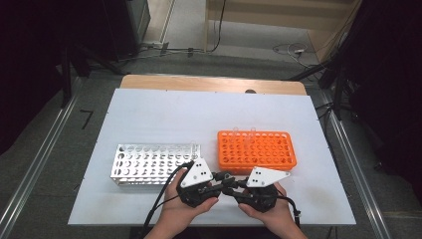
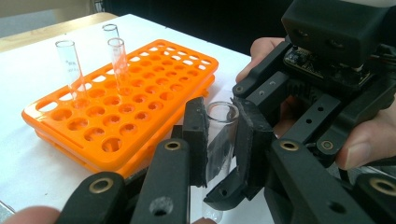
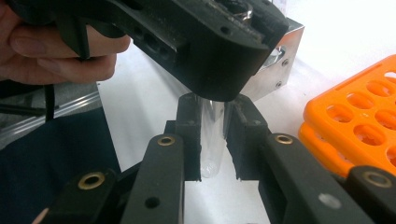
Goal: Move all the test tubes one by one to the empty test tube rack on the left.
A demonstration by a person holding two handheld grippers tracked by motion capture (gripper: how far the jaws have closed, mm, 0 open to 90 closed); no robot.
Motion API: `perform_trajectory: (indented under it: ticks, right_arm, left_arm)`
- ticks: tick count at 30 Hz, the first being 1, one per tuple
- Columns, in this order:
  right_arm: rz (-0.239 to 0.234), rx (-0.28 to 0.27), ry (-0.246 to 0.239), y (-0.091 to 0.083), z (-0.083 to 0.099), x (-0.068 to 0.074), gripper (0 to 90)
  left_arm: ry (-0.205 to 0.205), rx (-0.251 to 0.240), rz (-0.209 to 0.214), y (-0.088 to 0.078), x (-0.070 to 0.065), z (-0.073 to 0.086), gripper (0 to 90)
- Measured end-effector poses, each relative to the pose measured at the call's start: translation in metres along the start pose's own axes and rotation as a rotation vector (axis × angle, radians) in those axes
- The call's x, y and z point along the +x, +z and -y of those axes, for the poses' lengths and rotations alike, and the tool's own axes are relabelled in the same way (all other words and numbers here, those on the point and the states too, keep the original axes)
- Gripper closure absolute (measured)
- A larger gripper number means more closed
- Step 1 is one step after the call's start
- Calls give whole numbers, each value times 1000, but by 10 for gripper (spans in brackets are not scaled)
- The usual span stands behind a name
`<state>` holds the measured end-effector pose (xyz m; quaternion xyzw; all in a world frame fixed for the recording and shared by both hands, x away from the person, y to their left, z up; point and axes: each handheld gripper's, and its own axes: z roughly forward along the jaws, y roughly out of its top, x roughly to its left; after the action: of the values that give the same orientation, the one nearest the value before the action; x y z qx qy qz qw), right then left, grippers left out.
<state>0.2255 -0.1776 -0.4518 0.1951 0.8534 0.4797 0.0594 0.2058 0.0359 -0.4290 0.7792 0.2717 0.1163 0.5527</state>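
Both the left gripper (image 1: pixel 217 180) and right gripper (image 1: pixel 233 186) clench one clear glass test tube (image 2: pixel 218 140) above the white-topped bench (image 1: pixel 164 119); grey carpeted floor (image 1: pixel 45 169) surrounds it.

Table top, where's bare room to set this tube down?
Bare: the table behind the steel rack and orange rack, plus the front corners. Crowded: front centre, where both grippers clamp the test tube.

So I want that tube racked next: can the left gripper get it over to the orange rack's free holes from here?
Probably yes: the left gripper grips the test tube, and the orange rack lies just beyond with open holes, but the right gripper also clamps it.
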Motion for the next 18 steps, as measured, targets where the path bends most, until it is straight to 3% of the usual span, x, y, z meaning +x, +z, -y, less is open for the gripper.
perform_trajectory:
  ticks: [8,18]
  right_arm:
    - [-13,-31,0,-3,0,-1,430]
    - [10,-48,29,-15,2,-12,87]
  left_arm:
    - [-15,-31,-19,-10,8,-3,763]
    - [-21,-66,-62,-27,20,-9,763]
